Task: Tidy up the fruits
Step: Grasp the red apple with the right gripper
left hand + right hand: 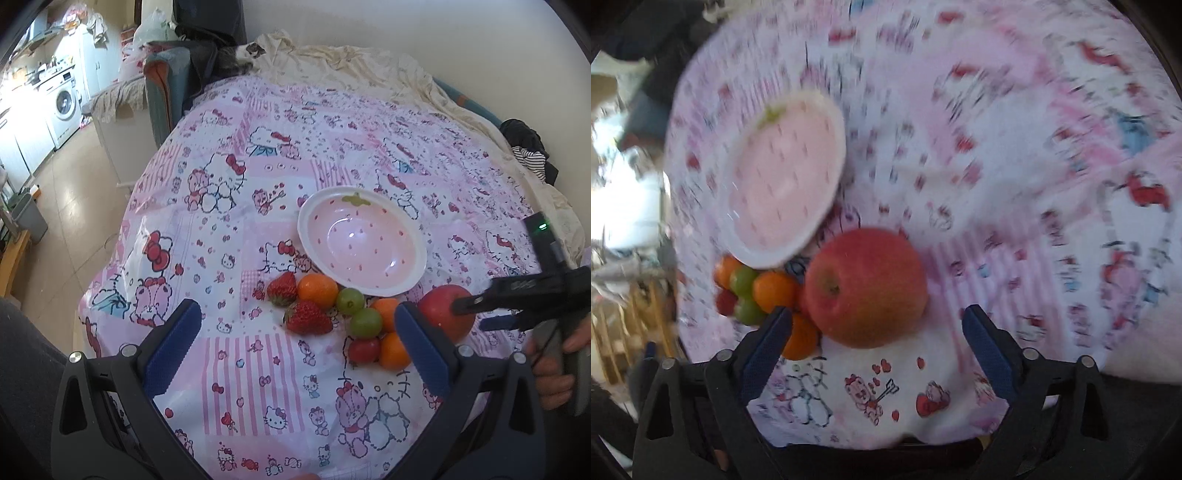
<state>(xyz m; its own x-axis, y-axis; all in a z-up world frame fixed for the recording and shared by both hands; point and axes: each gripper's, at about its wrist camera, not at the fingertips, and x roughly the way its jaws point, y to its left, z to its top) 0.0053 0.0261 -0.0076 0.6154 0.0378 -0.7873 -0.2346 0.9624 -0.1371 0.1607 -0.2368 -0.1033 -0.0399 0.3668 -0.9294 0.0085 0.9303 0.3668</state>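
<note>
A pink strawberry-print bowl (362, 242) (783, 177) stands empty on the Hello Kitty tablecloth. In front of it lie two strawberries (308, 317), small oranges (317, 291), two green grapes (351, 301), a cherry tomato (364, 350) and a red apple (448, 312) (866, 288). My left gripper (295, 325) is open and empty, hovering near the fruit cluster. My right gripper (877, 321) (469, 314) is open, its fingers on either side of the apple, just short of it. The right wrist view is motion-blurred.
The table's left edge (122, 229) drops to a tiled floor with a washing machine (64, 103) beyond. Crumpled cream cloth (351, 62) and dark clothing (528, 147) lie at the far and right sides.
</note>
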